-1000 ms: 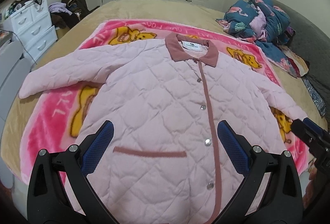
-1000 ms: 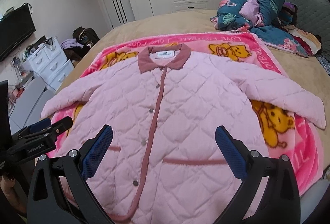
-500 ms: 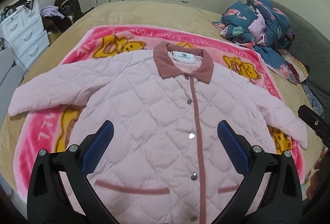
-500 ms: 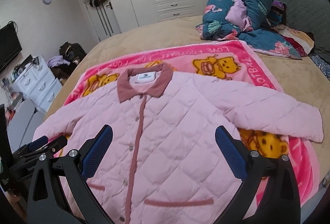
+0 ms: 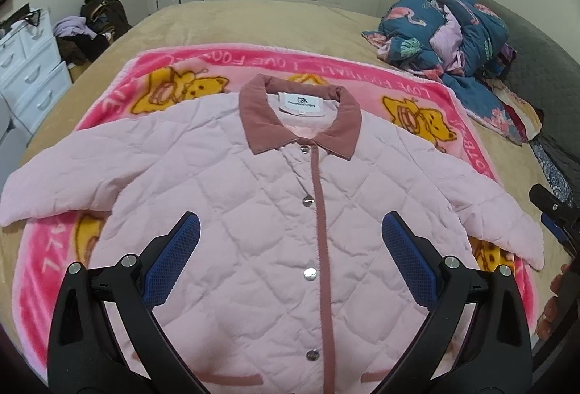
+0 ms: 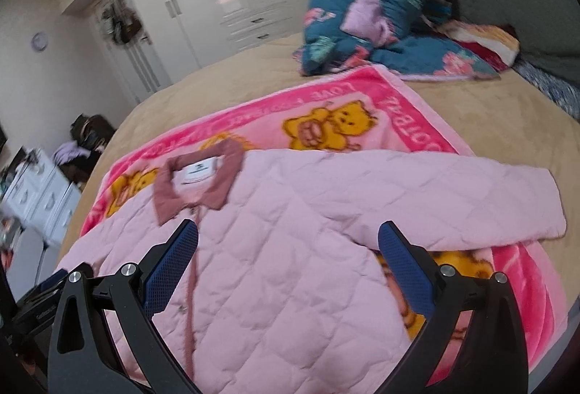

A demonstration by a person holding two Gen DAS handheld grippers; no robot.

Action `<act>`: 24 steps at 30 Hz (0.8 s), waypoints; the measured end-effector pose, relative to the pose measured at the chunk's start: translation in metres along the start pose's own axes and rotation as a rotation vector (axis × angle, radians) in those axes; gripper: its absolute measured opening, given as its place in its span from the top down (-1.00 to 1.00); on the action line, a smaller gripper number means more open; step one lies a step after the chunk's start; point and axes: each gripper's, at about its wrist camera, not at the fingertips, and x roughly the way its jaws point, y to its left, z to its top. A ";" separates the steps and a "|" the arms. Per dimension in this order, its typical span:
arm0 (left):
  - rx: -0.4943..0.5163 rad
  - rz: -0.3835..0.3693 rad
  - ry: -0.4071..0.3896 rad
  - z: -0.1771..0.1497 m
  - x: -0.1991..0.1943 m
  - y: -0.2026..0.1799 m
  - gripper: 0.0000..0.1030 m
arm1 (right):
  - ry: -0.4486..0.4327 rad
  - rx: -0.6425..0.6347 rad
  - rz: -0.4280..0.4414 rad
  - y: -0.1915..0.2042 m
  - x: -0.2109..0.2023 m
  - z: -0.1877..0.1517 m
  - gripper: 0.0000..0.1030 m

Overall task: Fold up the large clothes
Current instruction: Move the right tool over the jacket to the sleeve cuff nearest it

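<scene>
left wrist view: the left gripper (image 5: 290, 245) is spread wide, its blue pads (image 5: 174, 258) well apart and gripping nothing, poised above the front of a pink quilted jacket (image 5: 261, 212). the jacket lies face up, buttoned, both sleeves spread, on a pink bear-print blanket (image 5: 203, 71) covering a tan bed (image 5: 253, 20); its dusty-rose collar (image 5: 301, 120) points away from the camera. a bundle of blue floral bedding (image 5: 453, 28) sits at the far right of the bed.

right wrist view (somewhat blurred): the right gripper (image 6: 288, 251) is likewise released, jaws far apart and empty, above the jacket (image 6: 290, 249) near the armpit of the sleeve (image 6: 435, 198) lying across the blanket (image 6: 398, 115). no contact with the cloth is visible
</scene>
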 end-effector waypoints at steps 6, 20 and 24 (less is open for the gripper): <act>0.011 -0.011 0.015 0.003 0.023 -0.014 -0.83 | 0.010 0.080 -0.056 -0.039 0.019 0.001 -0.92; 0.023 -0.007 0.070 0.008 0.078 -0.046 -0.83 | 0.020 0.307 -0.156 -0.127 0.043 -0.003 -0.92; 0.045 0.000 0.090 0.006 0.093 -0.060 -0.83 | 0.013 0.378 -0.189 -0.156 0.046 -0.005 -0.92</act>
